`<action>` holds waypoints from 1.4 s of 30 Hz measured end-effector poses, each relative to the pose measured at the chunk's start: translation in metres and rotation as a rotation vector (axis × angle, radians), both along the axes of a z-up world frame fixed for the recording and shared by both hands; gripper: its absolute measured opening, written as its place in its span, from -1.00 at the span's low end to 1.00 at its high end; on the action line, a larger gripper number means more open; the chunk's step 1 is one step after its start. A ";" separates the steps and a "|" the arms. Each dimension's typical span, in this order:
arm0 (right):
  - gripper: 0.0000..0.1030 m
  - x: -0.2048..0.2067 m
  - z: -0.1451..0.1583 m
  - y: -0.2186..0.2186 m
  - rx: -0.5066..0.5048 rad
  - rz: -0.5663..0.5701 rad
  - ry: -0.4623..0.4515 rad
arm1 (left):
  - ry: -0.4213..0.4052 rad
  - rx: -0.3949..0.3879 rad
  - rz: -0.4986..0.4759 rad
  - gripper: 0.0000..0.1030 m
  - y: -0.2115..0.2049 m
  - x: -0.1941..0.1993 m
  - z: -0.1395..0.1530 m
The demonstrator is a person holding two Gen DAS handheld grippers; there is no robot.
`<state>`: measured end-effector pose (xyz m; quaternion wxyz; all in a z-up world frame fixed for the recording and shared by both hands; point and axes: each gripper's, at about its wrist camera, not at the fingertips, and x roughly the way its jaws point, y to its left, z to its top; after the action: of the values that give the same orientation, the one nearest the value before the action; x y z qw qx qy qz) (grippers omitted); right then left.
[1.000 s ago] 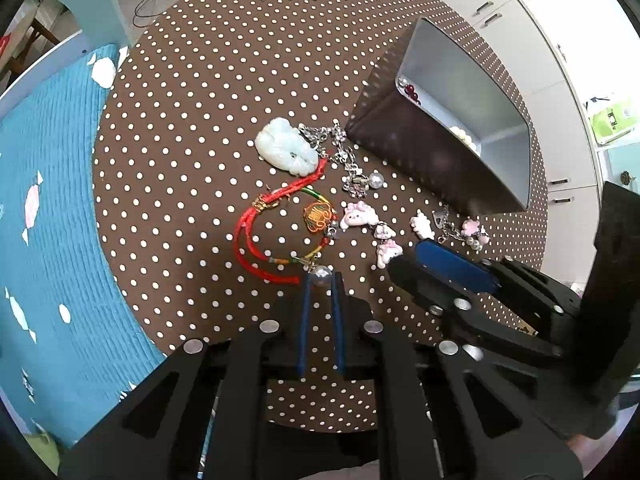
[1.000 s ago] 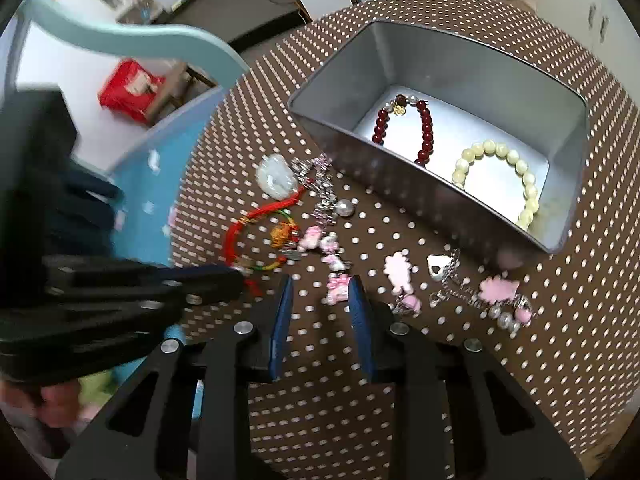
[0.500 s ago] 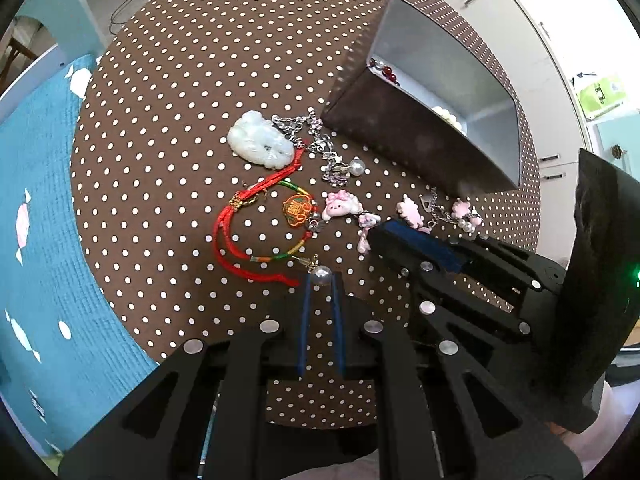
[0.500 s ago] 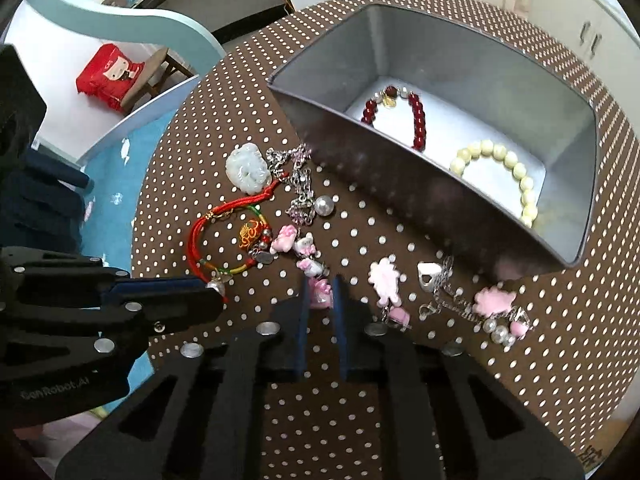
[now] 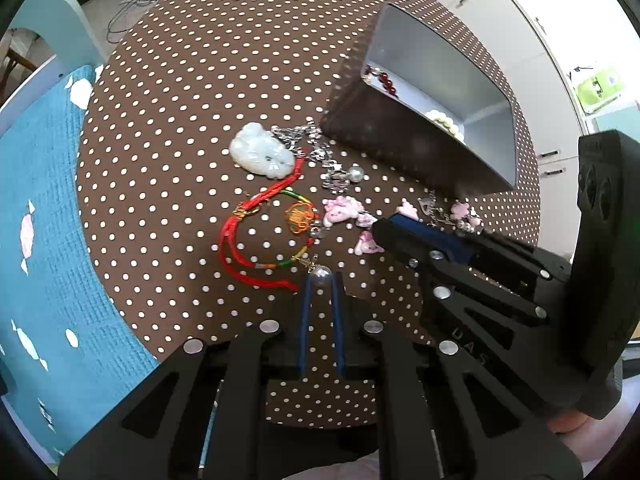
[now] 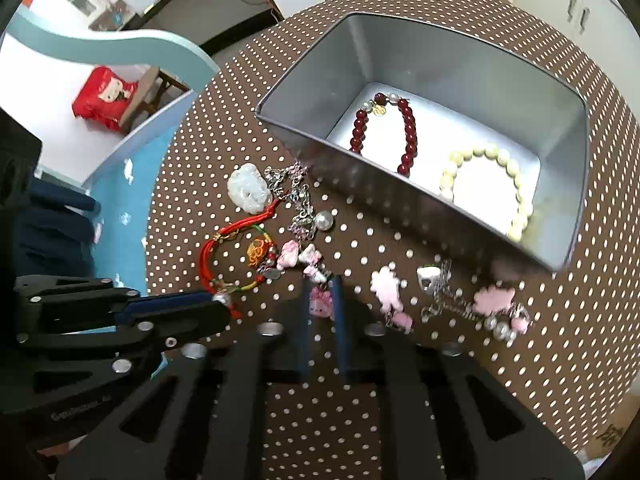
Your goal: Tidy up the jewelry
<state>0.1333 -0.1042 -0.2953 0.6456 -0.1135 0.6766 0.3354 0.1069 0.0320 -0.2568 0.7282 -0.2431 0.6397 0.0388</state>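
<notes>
Two grippers are low over the dotted tabletop (image 5: 168, 92). The left gripper (image 5: 321, 276) has its jaws closed on a silver bead (image 5: 321, 273) at the end of the red cord bracelet (image 5: 256, 216). The right gripper (image 6: 321, 300) has its jaws closed on a pink charm (image 6: 321, 305). More charms lie loose near the metal box (image 6: 460, 60), which holds a dark red bead bracelet (image 6: 408, 136) and a cream one (image 6: 496, 160).

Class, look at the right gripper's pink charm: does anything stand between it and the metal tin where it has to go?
Only the tin's own near wall. The right gripper is shut on the pink charm, and bare dotted tablecloth lies ahead, so the charm must be lifted over that wall.
</notes>
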 end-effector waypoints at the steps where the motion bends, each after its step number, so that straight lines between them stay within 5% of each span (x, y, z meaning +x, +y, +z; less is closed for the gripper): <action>1: -0.62 0.000 -0.001 0.001 -0.006 0.005 -0.004 | 0.006 0.000 0.006 -0.81 0.002 0.000 -0.001; 9: -0.70 -0.007 -0.009 0.006 -0.025 0.060 -0.046 | 0.017 -0.010 0.032 -0.81 0.015 0.000 -0.004; 17: -0.89 -0.002 -0.008 0.005 0.000 0.014 -0.012 | 0.010 -0.003 0.018 -0.81 0.015 0.006 -0.002; 26: -0.89 -0.001 0.002 0.008 0.038 -0.006 -0.026 | -0.015 0.016 -0.015 -0.81 0.010 0.017 0.009; 42: -0.89 0.027 0.079 0.000 0.188 -0.135 -0.141 | -0.139 0.053 -0.060 -0.81 0.019 0.061 0.062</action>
<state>0.1601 -0.1045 -0.2166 0.7205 -0.0302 0.6011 0.3445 0.1677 0.0508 -0.1946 0.7778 -0.2065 0.5934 0.0172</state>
